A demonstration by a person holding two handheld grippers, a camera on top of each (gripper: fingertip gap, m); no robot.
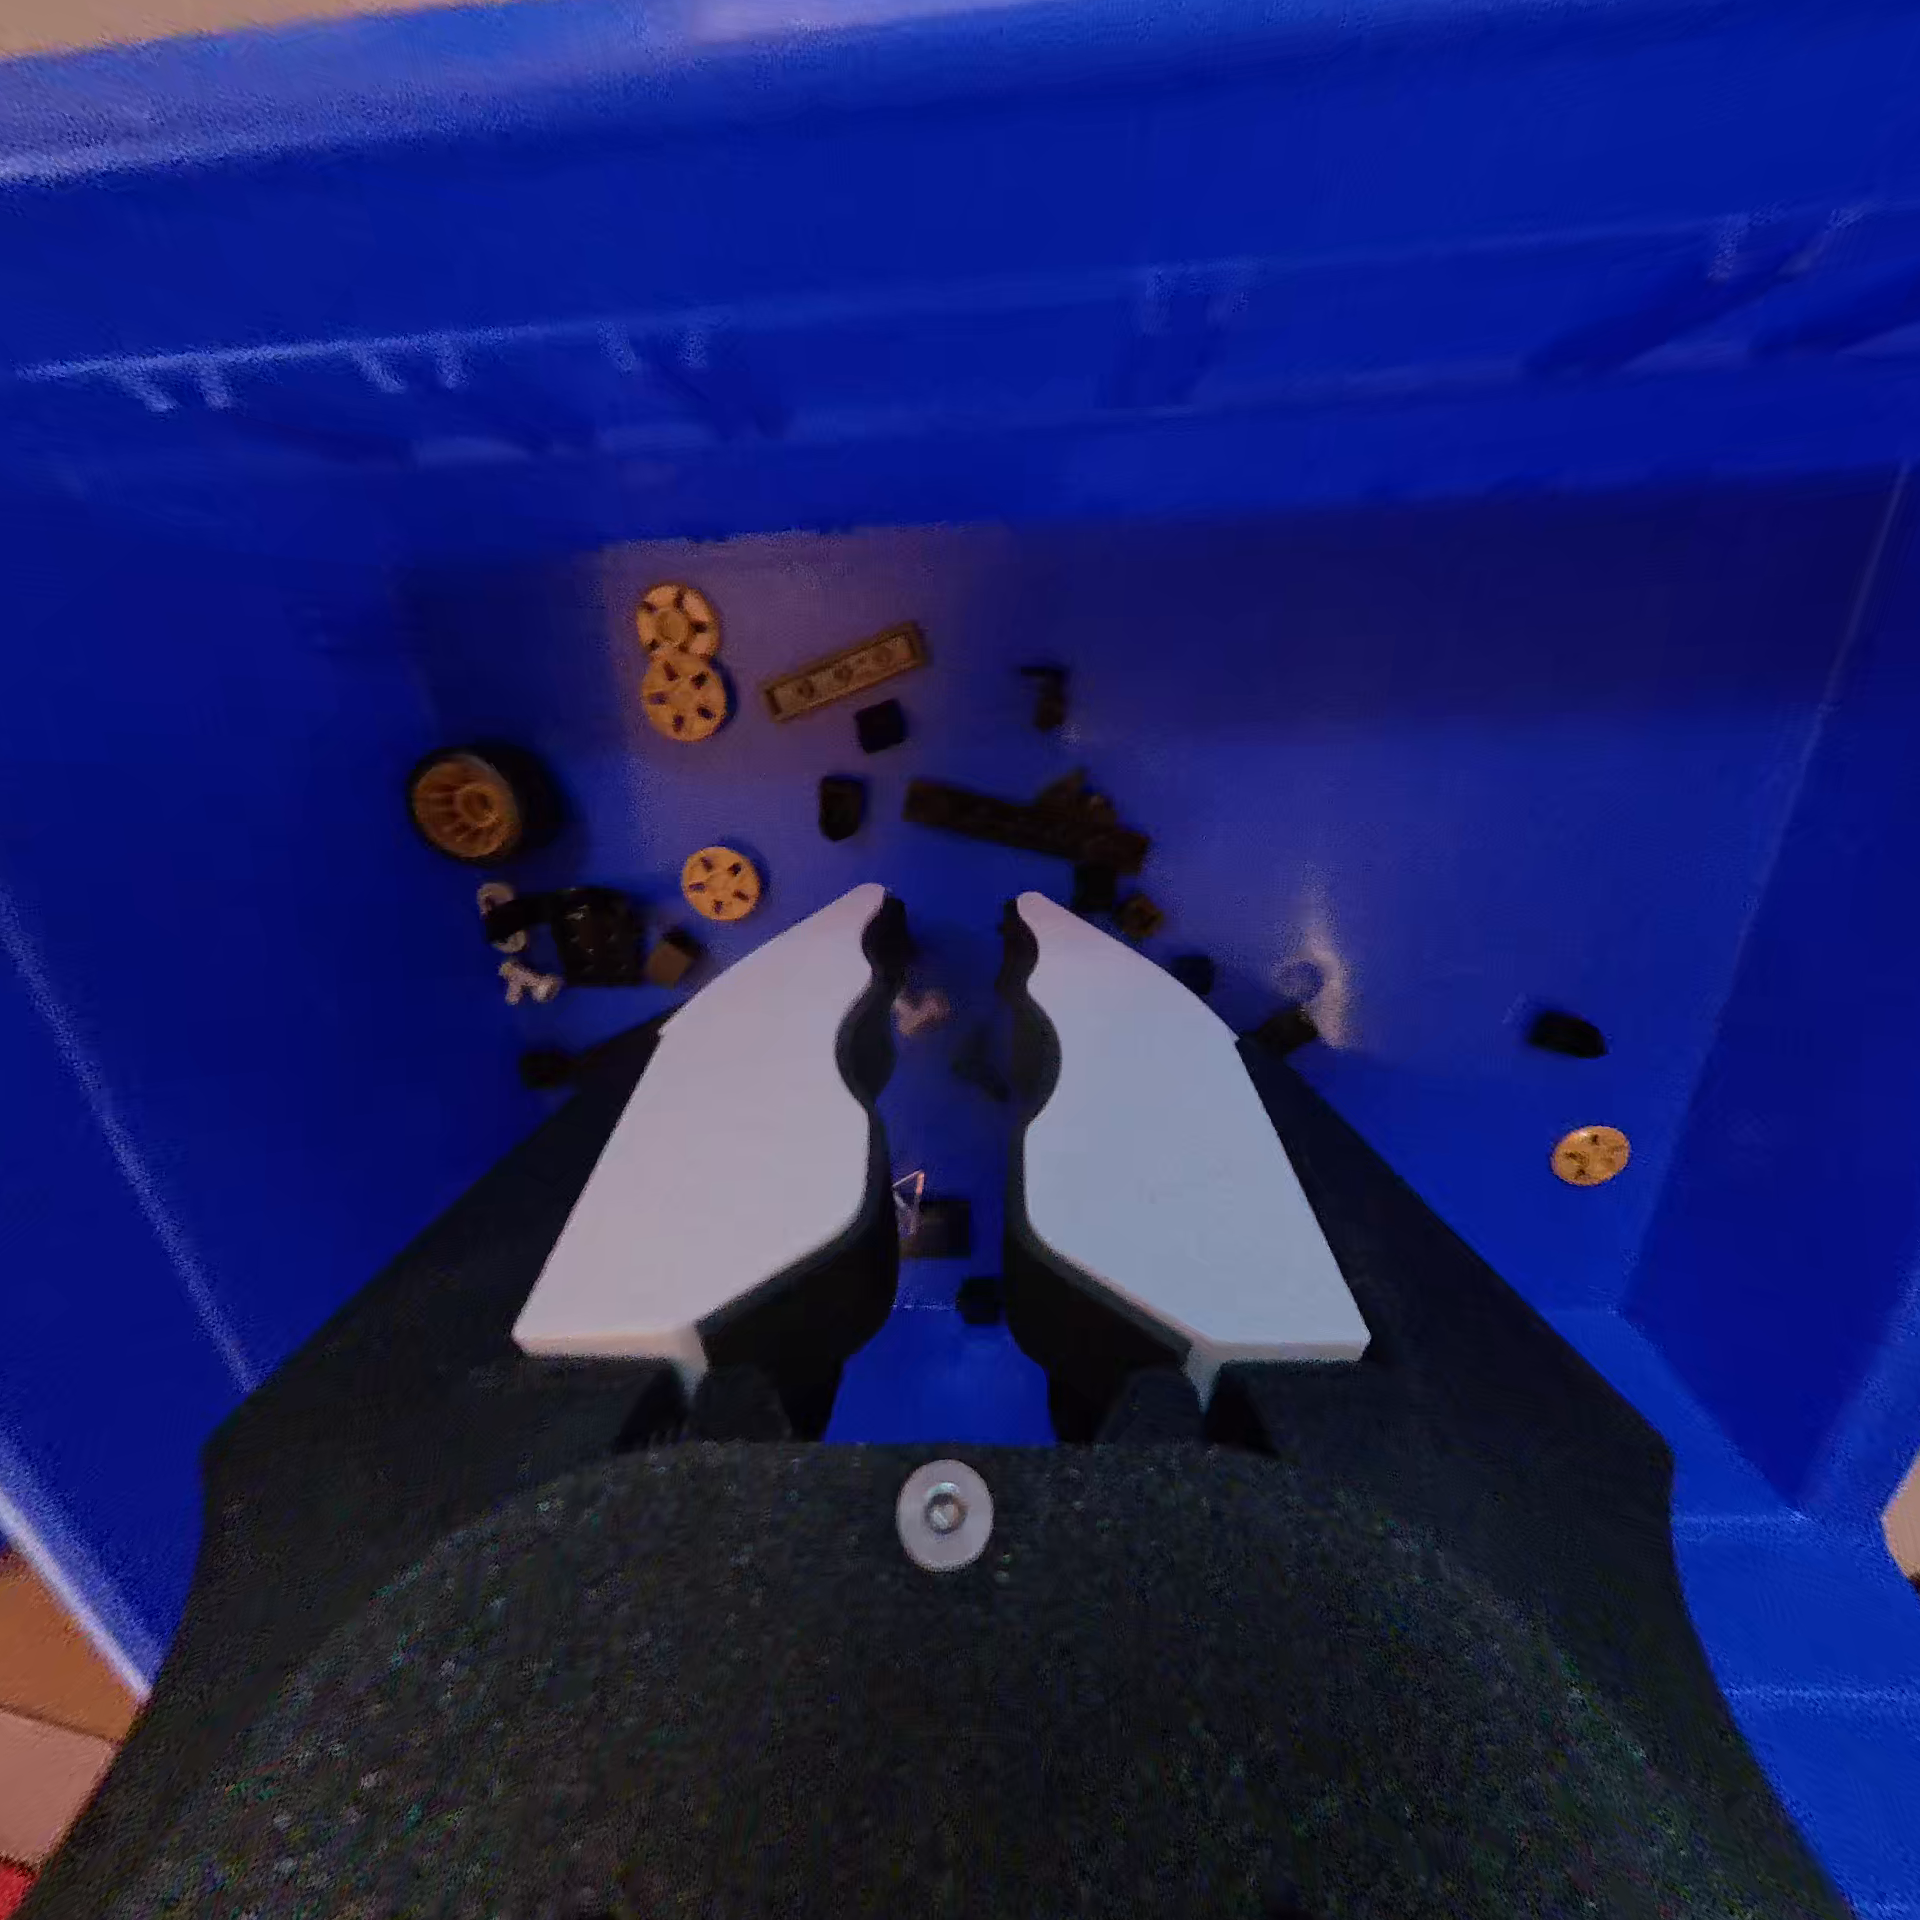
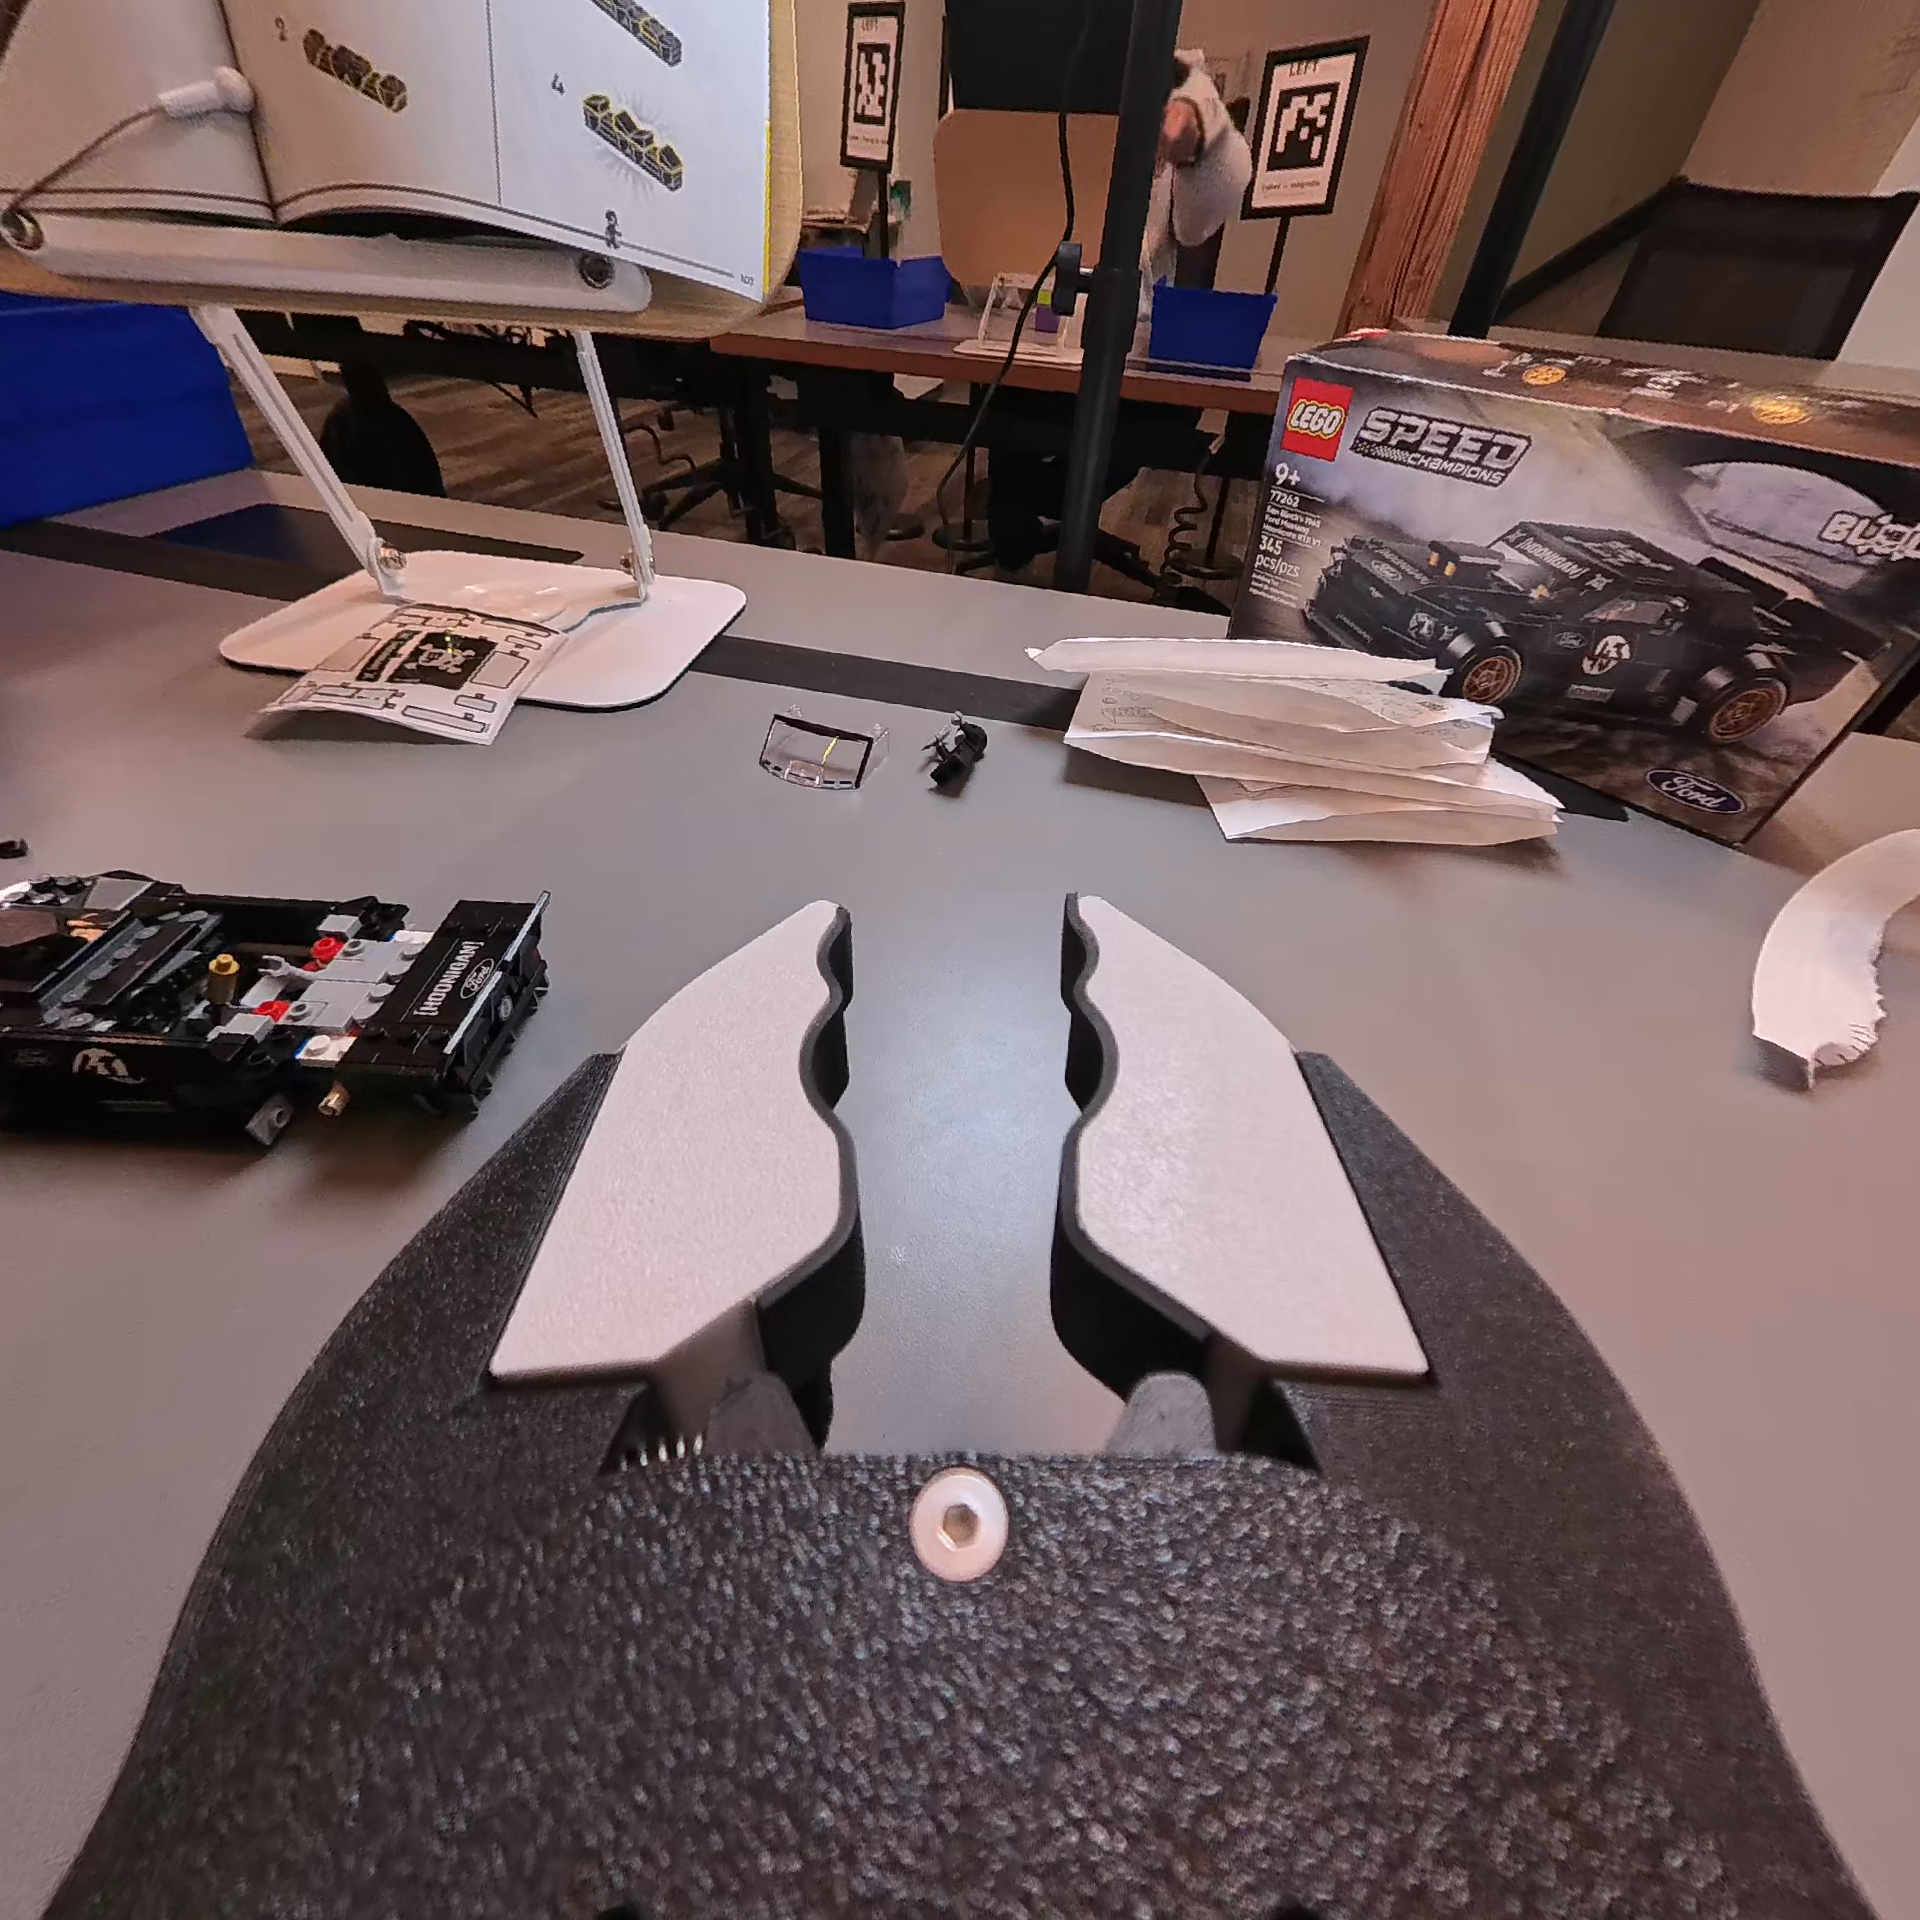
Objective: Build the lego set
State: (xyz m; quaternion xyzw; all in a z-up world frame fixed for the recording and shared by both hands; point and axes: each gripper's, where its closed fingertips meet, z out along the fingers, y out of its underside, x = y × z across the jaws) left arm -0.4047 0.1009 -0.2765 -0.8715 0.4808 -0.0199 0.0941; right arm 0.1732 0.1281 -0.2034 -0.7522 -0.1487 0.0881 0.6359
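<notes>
Left tool (image 1: 948, 914): white fingers parted by a narrow gap, empty, reaching down into a deep blue plastic bin (image 1: 935, 312) of loose parts. A small pale grey clip piece (image 1: 920, 1010) lies on the bin floor directly between the fingertips; a tan spoked wheel disc (image 1: 720, 882) sits just left of the left fingertip, and a black tyre with tan hub (image 1: 483, 802) further left. A black long plate cluster (image 1: 1023, 821) lies ahead and slightly right, long axis running left to right. Right tool (image 2: 956, 914): open wide, empty, hovering over the grey bench (image 2: 1351, 1039). The partly built black lego car (image 2: 260, 997) lies well left of it, long axis across the view. Judgement: the left tool is picking the next part; the piece between its fingertips is the nearest candidate, needing only a short descent.
</notes>
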